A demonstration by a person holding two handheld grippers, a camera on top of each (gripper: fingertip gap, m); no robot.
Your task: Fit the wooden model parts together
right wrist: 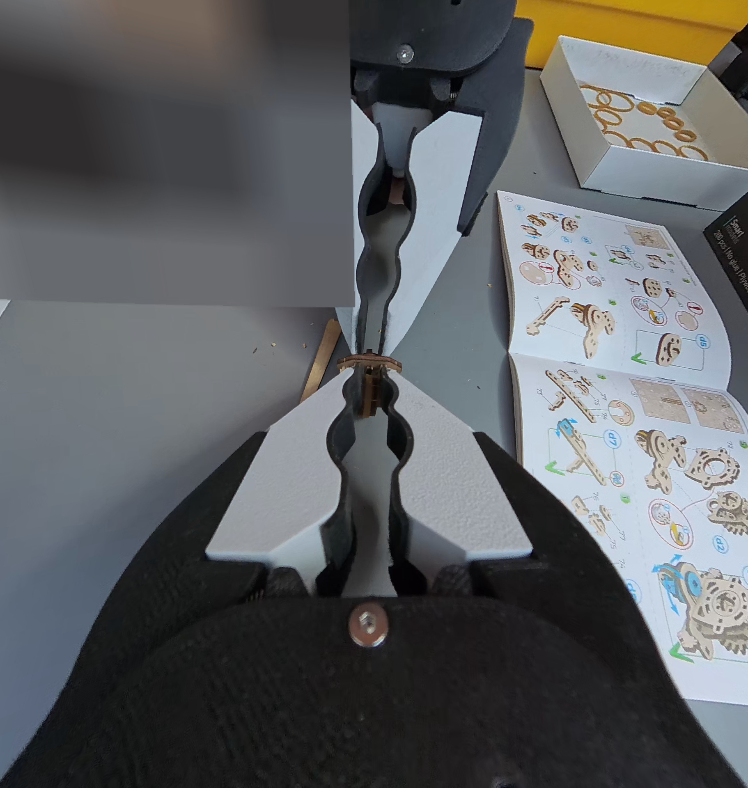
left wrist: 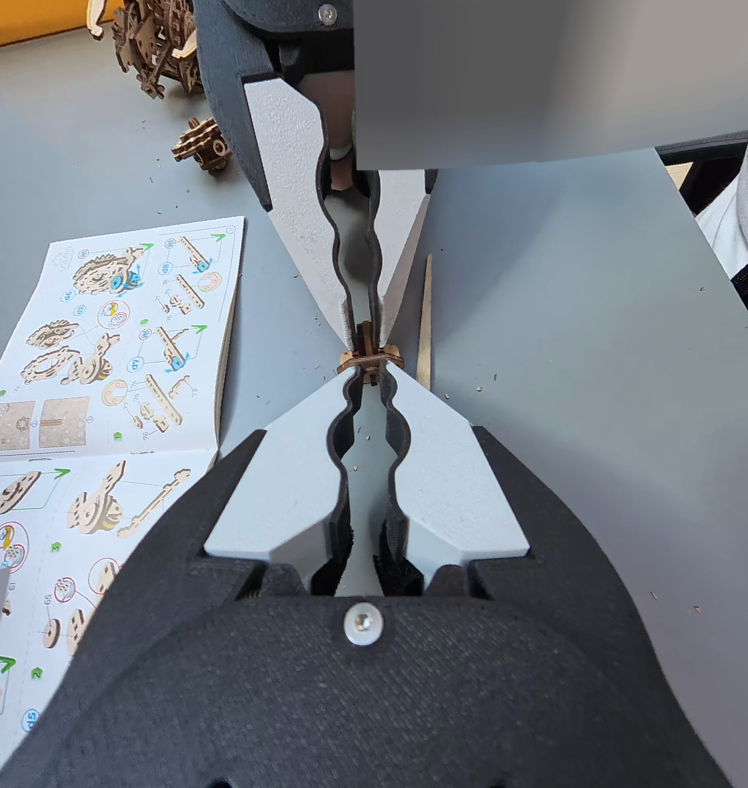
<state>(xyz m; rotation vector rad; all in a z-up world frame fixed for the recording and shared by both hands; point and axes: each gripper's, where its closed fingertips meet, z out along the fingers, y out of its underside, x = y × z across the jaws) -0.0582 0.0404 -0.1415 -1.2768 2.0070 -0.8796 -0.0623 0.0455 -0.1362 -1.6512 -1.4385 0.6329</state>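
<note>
My two grippers meet tip to tip above the grey table [left wrist: 577,341]. My left gripper [left wrist: 369,375] is shut on a thin flat wooden piece [left wrist: 390,356] that lies crosswise at its tips. My right gripper [right wrist: 369,386] is shut on a small wooden block [right wrist: 369,398]. In the left wrist view the right gripper [left wrist: 366,337] comes in from the top with the block [left wrist: 366,333] between its tips. In the right wrist view the left gripper [right wrist: 370,347] stands opposite, with the flat piece [right wrist: 369,363] edge-on. Block and flat piece touch at the middle.
An open instruction booklet [left wrist: 108,341] lies left of the grippers, on the right in the right wrist view [right wrist: 619,426]. A wooden stick [left wrist: 425,324] lies just beside them. A built wooden model [left wrist: 154,47] and a smaller sub-assembly [left wrist: 199,145] stand far left. A white box of rings [right wrist: 645,123] and a black box [right wrist: 743,273] are nearby. From either gripper's tips it is about 20 cm to the smaller sub-assembly [left wrist: 199,145].
</note>
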